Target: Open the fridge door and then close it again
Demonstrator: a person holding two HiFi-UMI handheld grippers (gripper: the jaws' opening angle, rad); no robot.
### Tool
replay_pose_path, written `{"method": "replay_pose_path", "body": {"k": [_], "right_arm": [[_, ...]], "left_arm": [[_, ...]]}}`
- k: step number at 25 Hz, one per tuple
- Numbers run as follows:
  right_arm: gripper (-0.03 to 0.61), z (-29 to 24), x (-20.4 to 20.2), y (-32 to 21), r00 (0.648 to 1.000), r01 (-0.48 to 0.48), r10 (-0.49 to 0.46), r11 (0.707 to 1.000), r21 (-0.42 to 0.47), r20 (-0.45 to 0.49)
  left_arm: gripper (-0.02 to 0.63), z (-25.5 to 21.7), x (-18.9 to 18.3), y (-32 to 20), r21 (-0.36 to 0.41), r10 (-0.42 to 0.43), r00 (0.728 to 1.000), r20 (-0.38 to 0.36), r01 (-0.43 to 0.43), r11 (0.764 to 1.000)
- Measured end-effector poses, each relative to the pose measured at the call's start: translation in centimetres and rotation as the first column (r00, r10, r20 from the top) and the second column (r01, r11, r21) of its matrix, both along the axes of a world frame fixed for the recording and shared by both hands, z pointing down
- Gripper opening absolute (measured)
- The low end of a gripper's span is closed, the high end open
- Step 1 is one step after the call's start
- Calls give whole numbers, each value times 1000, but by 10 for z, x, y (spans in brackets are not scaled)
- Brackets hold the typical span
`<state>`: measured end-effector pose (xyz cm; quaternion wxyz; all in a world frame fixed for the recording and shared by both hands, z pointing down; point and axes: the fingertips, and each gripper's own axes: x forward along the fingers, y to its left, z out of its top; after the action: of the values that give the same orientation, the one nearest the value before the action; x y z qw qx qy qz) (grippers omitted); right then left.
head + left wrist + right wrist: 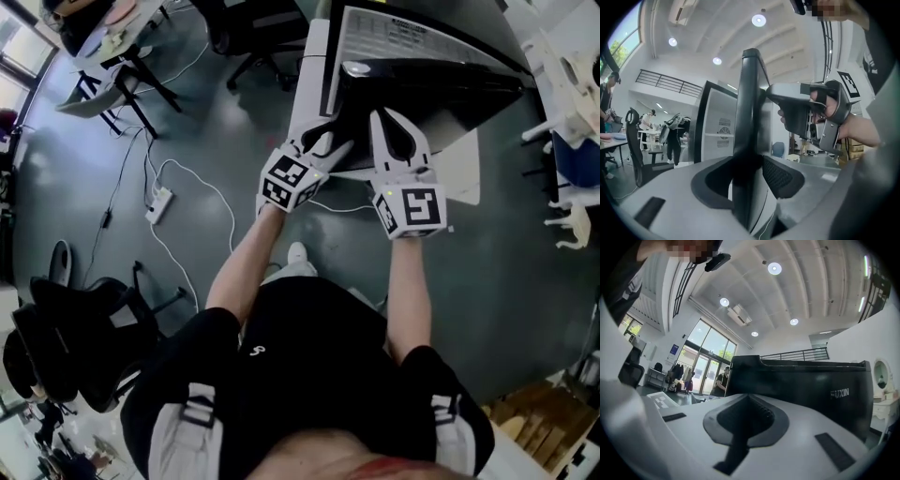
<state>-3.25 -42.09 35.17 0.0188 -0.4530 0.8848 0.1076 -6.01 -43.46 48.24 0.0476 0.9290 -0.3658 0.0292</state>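
- Black and glossy across its top, the fridge (427, 82) stands on the grey floor (234, 122) straight ahead of the person's feet. Its pale side carries a printed label, and no view shows its inside.
- Fridge door (747, 117): a tall, thin, dark slab seen edge-on. How far it stands from the body cannot be told.
- Left gripper (328, 141): white plastic shell, jaws spread wide, straddling the door's edge near its top. The dark ribbed pads (780, 176) sit just beside the slab on either side, with no squeeze visible.
- Right gripper (389, 120): jaws pressed together with nothing between them. It is just to the right of the left gripper, and its tips are over the near edge of the fridge top.
- White power strip (157, 204) with its looping cable lies on the floor, well to the left of the fridge.
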Motion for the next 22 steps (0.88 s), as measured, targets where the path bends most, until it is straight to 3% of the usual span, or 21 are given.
{"method": "replay_pose_path", "body": {"k": [5,13,22], "right_arm": [[-6,3,-13,-43,996,-81,79,996,-36,-49],[-6,-1,-25,-100,987,-154,153,988,-27,-43],[-6,1,-28,-129,980,-192,191,981,-19,-60]], "left_arm": [[190,-4,-15,-46,-4,34,999,-9,-34,999],[192,-2,-26,-107,-32,13,1000,5,-13,999],[196,-1,-30,-137,-41,2,1000,11,-1,999]]}}
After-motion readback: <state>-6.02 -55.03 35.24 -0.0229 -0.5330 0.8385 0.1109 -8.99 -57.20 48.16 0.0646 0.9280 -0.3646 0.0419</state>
